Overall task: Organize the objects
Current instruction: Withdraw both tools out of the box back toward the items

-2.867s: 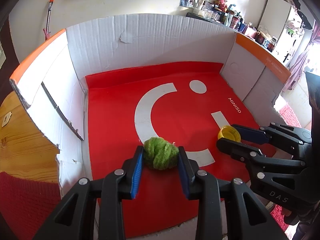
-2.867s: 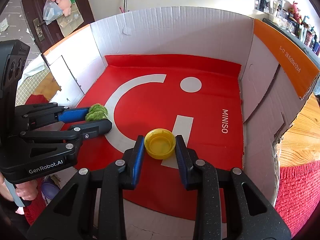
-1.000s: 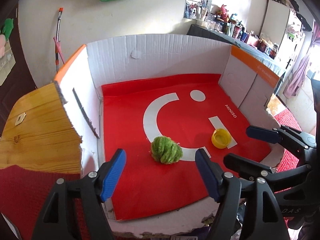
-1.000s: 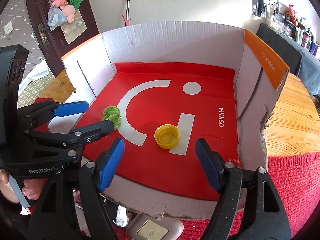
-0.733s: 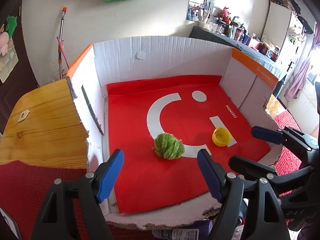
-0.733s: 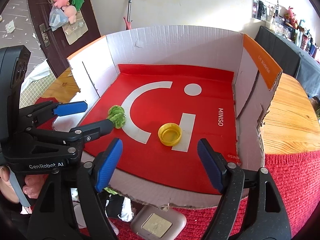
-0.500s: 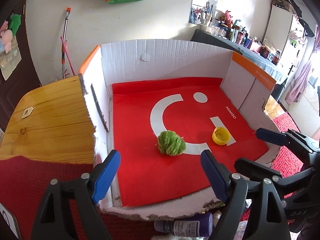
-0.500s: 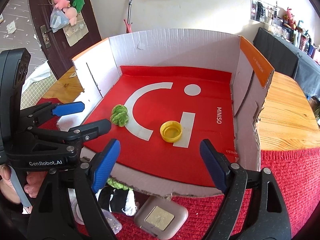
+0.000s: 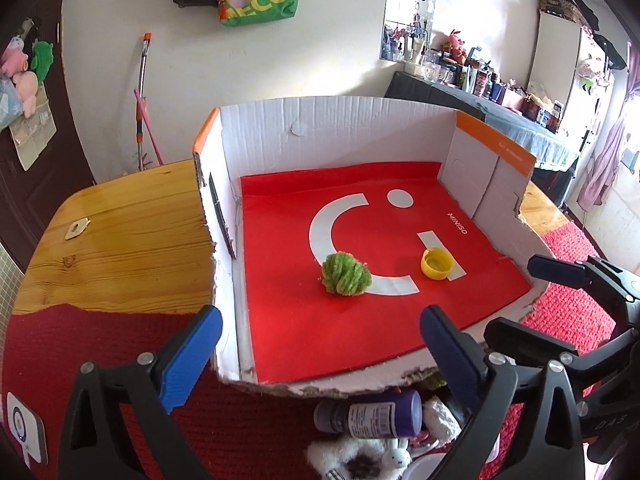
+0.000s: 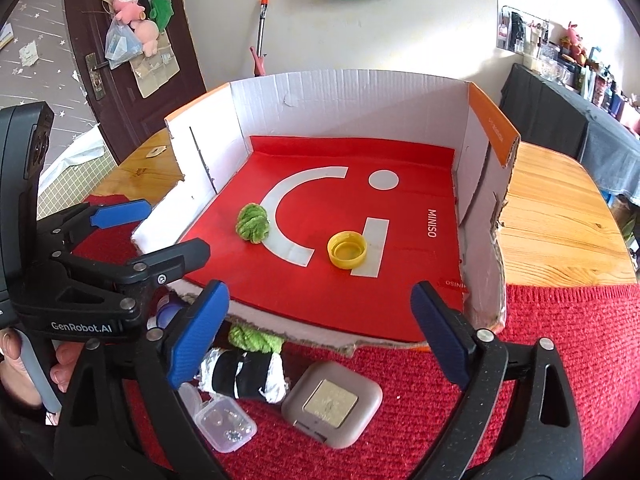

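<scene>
A green yarn ball and a yellow bottle cap lie on the red floor of an open white cardboard box. They also show in the right wrist view: the ball and the cap. My left gripper is open and empty, just outside the box's torn front edge. My right gripper is open and empty, also in front of the box. Loose objects lie on the red mat below: a purple bottle, a foil-wrapped black roll, a second green yarn piece, a taupe square case and a clear small box.
The box stands on a wooden table with a red mat at the front. White plush items lie at the lower edge of the left wrist view. A small white device lies at far left.
Both grippers have let go of the yarn ball and the cap, opened wide and drawn back out of the box. The clutter in front of the box has come into view.
</scene>
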Demonstrator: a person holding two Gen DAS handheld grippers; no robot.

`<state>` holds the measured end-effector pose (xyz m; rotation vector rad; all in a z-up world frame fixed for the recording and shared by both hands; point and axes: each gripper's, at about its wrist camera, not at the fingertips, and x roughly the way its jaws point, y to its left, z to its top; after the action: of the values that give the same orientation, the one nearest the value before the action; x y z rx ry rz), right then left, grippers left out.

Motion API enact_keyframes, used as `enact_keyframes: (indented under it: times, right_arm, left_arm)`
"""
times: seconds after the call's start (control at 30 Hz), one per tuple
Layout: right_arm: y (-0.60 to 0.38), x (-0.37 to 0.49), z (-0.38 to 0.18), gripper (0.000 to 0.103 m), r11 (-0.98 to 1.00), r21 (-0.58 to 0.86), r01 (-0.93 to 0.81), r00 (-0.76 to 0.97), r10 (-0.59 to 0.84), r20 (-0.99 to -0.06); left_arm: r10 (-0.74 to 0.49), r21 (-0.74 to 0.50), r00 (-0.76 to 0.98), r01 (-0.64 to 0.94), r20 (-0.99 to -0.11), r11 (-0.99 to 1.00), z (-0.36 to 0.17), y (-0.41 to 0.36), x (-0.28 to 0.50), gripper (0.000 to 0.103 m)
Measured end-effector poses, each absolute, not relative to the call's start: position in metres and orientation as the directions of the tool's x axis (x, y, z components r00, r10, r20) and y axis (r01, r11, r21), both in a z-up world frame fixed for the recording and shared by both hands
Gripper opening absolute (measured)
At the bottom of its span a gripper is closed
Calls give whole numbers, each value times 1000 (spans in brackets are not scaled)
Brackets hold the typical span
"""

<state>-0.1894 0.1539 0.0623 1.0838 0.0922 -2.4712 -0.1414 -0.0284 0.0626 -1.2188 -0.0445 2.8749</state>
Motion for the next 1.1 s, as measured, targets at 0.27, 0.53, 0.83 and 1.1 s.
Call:
enact_keyframes:
  times: [0.27, 0.53, 0.83, 1.1]
  right_arm:
    - [160, -175, 66, 95, -907, 100, 410, -621, -358, -697]
    - [163, -159, 69, 95, -909, 91, 407, -642, -356, -680]
    - [172, -142, 68, 95, -914, 102, 393, -655, -357, -666]
    - [177, -132, 61, 95, -918, 115, 380, -648, -353, -676]
  left_arm:
    - [28, -23, -705, -17, -708, -1000, 64, -24, -128, 103]
    - [39, -41, -709, -15, -704, -999, 65, -24, -113, 103]
    - [37, -28, -710, -24, -703, -999, 63, -18, -98, 103]
    - [32, -46, -699, 1, -714, -999, 55, -22, -89, 103]
